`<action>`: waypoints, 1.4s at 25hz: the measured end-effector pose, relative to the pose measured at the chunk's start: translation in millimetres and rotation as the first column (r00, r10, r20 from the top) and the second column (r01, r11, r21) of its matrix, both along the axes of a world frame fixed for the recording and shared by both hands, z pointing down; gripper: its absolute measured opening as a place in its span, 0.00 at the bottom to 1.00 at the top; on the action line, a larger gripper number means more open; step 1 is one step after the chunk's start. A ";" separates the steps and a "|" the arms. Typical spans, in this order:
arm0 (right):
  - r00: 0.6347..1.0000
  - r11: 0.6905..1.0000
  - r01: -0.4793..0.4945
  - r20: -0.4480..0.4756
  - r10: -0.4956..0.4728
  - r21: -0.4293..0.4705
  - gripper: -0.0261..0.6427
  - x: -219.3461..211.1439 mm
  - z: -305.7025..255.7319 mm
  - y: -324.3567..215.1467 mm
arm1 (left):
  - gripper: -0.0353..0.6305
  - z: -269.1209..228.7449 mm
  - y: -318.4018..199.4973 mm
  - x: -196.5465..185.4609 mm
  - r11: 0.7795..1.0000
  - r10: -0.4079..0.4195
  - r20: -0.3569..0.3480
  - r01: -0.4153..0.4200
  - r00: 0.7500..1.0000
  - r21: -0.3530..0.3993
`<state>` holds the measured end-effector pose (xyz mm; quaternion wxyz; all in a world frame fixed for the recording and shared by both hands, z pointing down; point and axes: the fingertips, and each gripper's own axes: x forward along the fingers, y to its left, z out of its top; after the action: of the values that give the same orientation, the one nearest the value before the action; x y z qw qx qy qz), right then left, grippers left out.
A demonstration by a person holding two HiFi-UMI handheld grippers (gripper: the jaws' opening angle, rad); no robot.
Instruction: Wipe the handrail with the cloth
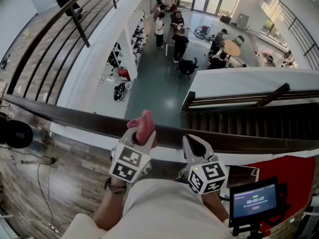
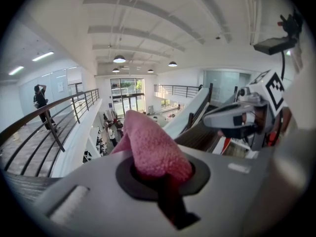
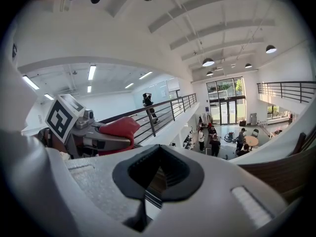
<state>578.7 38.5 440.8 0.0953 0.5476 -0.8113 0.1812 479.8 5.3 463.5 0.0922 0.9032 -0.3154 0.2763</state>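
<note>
Mezzanine edge over an open atrium. Pale wood-plank floor point(image 1: 30, 183) at lower left, glossy grey-green ground floor point(image 1: 154, 91) far below with a group of people point(image 1: 179, 41) and a round wooden table point(image 1: 231, 47). White walls, white ribbed ceiling with round lamps in both gripper views. Dark ribbed staircase point(image 1: 249, 121) drops at right. Black metal bar railing point(image 1: 55, 39) runs along the far left balcony.

Dark brown smooth wooden handrail point(image 1: 75, 118) crosses the head view left to right, slightly glossy, flat-topped.

Left gripper point(image 1: 137, 138), white plastic with a black-and-white marker cube, has its jaws clamped on the pink fuzzy terry cloth point(image 1: 145, 126). The cloth point(image 2: 153, 147) bunches up out of the dark pads and stands above the handrail; contact with the rail cannot be told.

Right gripper point(image 1: 196, 146) sits just beside the left one at the handrail. Its ridged black pads point(image 3: 173, 169) are drawn together with nothing between them.

Small black screen with a blue display point(image 1: 254, 201) at lower right, beside a red panel point(image 1: 294, 176).
</note>
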 end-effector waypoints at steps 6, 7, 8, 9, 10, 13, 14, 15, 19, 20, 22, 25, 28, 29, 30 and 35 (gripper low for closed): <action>1.000 1.000 0.008 0.011 -0.008 -0.009 0.04 11.1 -3.8 -1.1 | 0.11 -5.9 1.6 16.9 1.000 0.010 0.005 -0.010 1.000 -0.009; 1.000 1.000 0.007 0.014 -0.007 -0.012 0.04 14.6 -5.2 -1.7 | 0.11 -7.9 1.0 20.4 1.000 0.011 0.007 -0.011 1.000 -0.013; 1.000 1.000 0.007 0.016 -0.007 -0.015 0.04 17.7 -6.5 -2.2 | 0.11 -9.6 0.4 23.2 1.000 0.011 0.010 -0.011 1.000 -0.017; 1.000 1.000 0.006 0.018 -0.005 -0.016 0.04 20.7 -7.7 -2.7 | 0.11 -11.1 0.0 25.7 1.000 0.011 0.013 -0.011 1.000 -0.019; 1.000 1.000 0.004 0.019 -0.003 -0.016 0.04 24.0 -8.6 -2.8 | 0.11 -12.1 0.2 28.3 1.000 0.012 0.017 -0.012 1.000 -0.020; 1.000 1.000 -0.009 0.029 0.009 -0.014 0.04 33.3 -9.7 -0.3 | 0.11 -12.4 4.2 36.7 0.999 0.027 0.028 -0.026 0.999 -0.021; 0.999 1.000 -0.014 0.037 0.014 -0.014 0.04 35.7 -10.4 0.9 | 0.11 -12.1 5.9 39.4 0.999 0.035 0.031 -0.034 0.999 -0.023; 0.999 1.000 -0.018 0.046 0.019 -0.012 0.04 37.4 -11.4 1.6 | 0.11 -11.8 7.1 41.6 0.999 0.043 0.034 -0.042 0.998 -0.025; 0.998 0.999 -0.032 0.055 0.032 -0.011 0.04 42.3 -12.7 0.9 | 0.11 -11.9 7.8 47.4 0.998 0.060 0.038 -0.059 0.997 -0.033; 0.998 0.999 -0.036 0.056 0.036 -0.013 0.04 44.1 -12.4 1.4 | 0.11 -11.9 8.5 49.0 0.998 0.062 0.038 -0.061 0.997 -0.032; 0.997 0.999 -0.044 0.061 0.044 -0.013 0.04 47.6 -13.0 3.0 | 0.11 -11.3 10.5 52.4 0.997 0.066 0.039 -0.065 0.997 -0.031; 0.997 0.999 -0.051 0.066 0.051 -0.005 0.04 51.0 -15.2 2.4 | 0.11 -10.7 11.3 57.1 0.997 0.076 0.043 -0.074 0.996 -0.028; 0.996 0.998 -0.062 0.064 0.062 -0.009 0.04 55.3 -14.3 0.7 | 0.11 -10.9 11.4 62.8 0.996 0.092 0.048 -0.090 0.995 -0.026; 0.996 0.998 -0.067 0.062 0.068 -0.011 0.04 56.7 -13.8 0.3 | 0.11 -11.1 11.5 64.4 0.995 0.098 0.049 -0.096 0.994 -0.026; 0.996 0.997 -0.072 0.057 0.073 -0.012 0.04 57.8 -13.5 0.1 | 0.11 -11.5 11.6 65.7 0.994 0.103 0.051 -0.102 0.993 -0.027; 0.997 0.997 -0.072 -0.006 0.072 -0.002 0.04 62.1 -12.9 2.5 | 0.11 -11.9 14.4 69.6 0.994 0.111 0.054 -0.110 0.992 -0.027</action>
<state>640.8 41.0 427.9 0.0916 0.5770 -0.7905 0.1836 549.4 19.7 451.7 0.0789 0.9100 -0.2639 0.3099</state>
